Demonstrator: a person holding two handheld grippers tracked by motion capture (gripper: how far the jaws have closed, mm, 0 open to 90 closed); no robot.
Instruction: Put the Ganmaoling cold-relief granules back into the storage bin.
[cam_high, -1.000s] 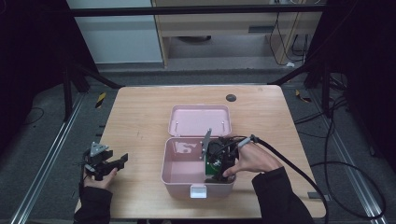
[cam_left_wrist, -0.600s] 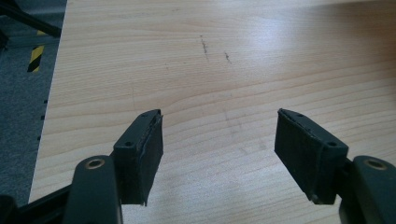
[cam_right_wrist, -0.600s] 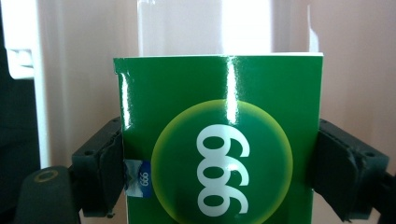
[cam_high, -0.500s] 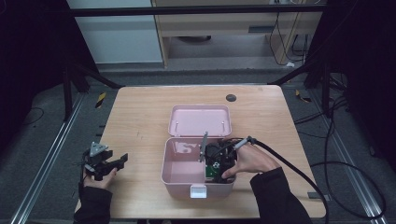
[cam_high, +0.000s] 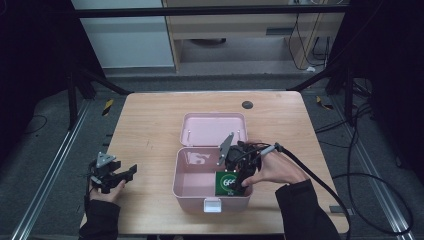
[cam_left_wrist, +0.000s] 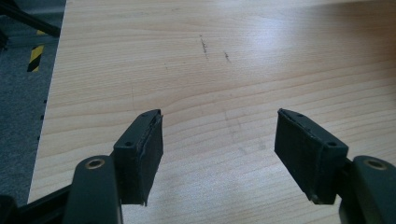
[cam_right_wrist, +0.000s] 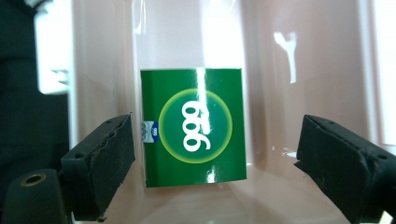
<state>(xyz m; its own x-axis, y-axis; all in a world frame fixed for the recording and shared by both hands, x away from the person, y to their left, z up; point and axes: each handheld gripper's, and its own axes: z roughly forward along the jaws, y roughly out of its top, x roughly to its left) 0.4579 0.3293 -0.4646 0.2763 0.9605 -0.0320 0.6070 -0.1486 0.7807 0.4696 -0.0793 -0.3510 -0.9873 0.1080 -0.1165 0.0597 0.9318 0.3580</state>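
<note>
High view: wooden table (cam_high: 150, 125) with a pink box (cam_high: 192, 182) near the front centre, lid (cam_high: 214, 129) swung open and lying flat behind it. White latch (cam_high: 213, 204) on the box's front wall. Small dark round spot (cam_high: 247, 105) on the table farther back, well apart from the box.

Right tool (cam_high: 239, 172) reaches down into the right side of the box, held by the right hand (cam_high: 275, 170); grey three-cornered plate (cam_high: 226, 147) sticks up on it, cable (cam_high: 320, 180) trails off to the right. Green packet (cam_high: 229, 184) sits inside the box at its front right part, just under that tool.

Right gripper view: green packet (cam_right_wrist: 194, 126) with a white "999" in a yellow-green ring lies on the box's glossy pink inside (cam_right_wrist: 280, 70). Right tool (cam_right_wrist: 215, 154) is spread wide, jaws on either side of the packet; left-hand jaw just beside or overlapping the packet's edge, touching or not I cannot tell; other jaw clearly apart from it. Nothing gripped.

Left tool (cam_high: 112, 172) sits at the table's front left edge, well apart from the box, held by the left hand (cam_high: 102, 192). Left gripper view: left tool (cam_left_wrist: 219, 144) has its jaws wide apart over bare wood, nothing between them. A few dark scuff marks (cam_left_wrist: 204, 44) on the table ahead.
</note>
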